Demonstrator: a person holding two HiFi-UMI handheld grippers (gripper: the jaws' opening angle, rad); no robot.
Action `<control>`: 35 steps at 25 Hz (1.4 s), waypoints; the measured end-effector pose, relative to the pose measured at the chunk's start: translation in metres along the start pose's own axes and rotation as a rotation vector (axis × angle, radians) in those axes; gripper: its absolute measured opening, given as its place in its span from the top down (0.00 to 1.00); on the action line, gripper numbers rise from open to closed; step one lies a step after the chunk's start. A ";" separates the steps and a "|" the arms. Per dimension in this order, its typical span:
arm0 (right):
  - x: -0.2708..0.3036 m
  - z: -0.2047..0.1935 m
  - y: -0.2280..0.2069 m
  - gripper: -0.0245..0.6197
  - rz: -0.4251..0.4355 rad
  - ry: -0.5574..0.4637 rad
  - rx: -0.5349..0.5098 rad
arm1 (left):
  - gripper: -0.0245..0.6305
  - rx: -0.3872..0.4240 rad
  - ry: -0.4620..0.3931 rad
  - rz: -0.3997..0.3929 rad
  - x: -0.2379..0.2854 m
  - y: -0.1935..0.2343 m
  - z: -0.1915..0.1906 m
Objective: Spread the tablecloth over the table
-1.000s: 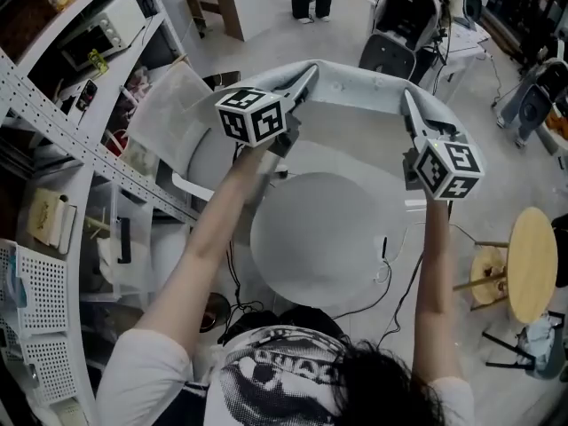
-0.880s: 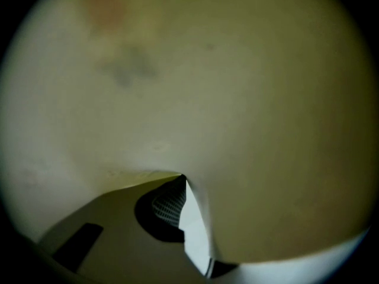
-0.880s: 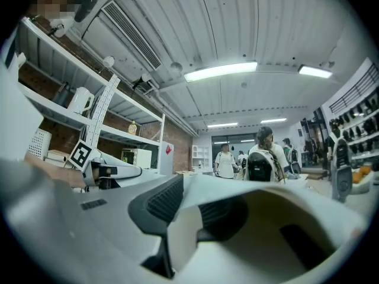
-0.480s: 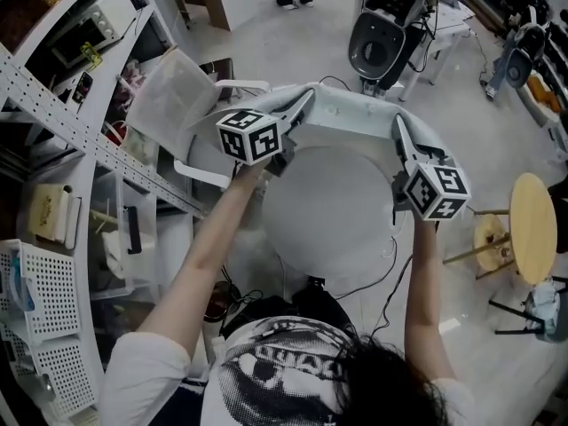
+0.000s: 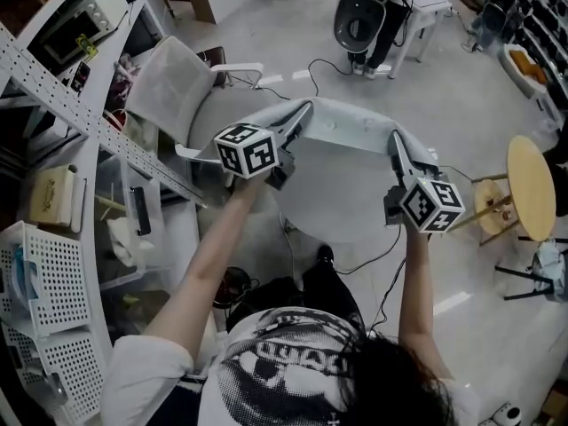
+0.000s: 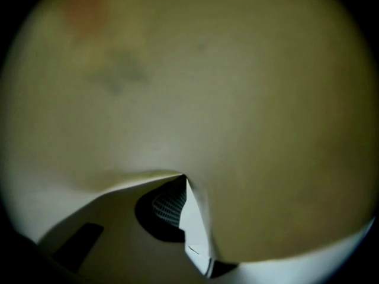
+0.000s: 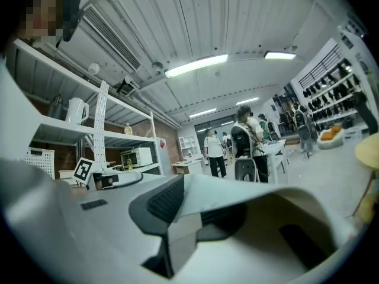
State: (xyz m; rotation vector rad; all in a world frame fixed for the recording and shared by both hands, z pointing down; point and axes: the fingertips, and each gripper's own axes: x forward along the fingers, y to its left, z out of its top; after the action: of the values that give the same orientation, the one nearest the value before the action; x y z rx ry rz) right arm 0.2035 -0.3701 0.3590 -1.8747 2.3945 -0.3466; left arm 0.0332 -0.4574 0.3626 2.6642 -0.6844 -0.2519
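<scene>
One tablecloth point(image 5: 348, 128) edge arcs high above the round table point(image 5: 337, 204).

white tablecloth point(image 5: 351, 127), pale yellow stool point(image 5: 532, 193)

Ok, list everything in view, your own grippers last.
tablecloth: one, white, stretched between both grippers above the table
table: one, white, round, under the cloth
chair: one, white, left of the table
shelving rack: one, white, far left
microwave: one, white, on the rack's upper shelf
stool: one, wooden round top, far right
left gripper: one, white, shut on the tablecloth's edge
right gripper: one, white, jaws closing with the tablecloth between them
</scene>
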 end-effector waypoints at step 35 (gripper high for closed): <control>-0.170 -0.314 0.088 0.86 -0.118 0.365 0.495 | 0.89 -0.337 0.353 0.149 -0.215 -0.023 -0.276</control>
State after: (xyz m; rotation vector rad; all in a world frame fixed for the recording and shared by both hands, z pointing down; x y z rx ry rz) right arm 0.0992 -0.1463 0.6310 -1.8295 2.1071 -1.2561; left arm -0.0706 -0.2456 0.6220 2.2447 -0.6539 0.1328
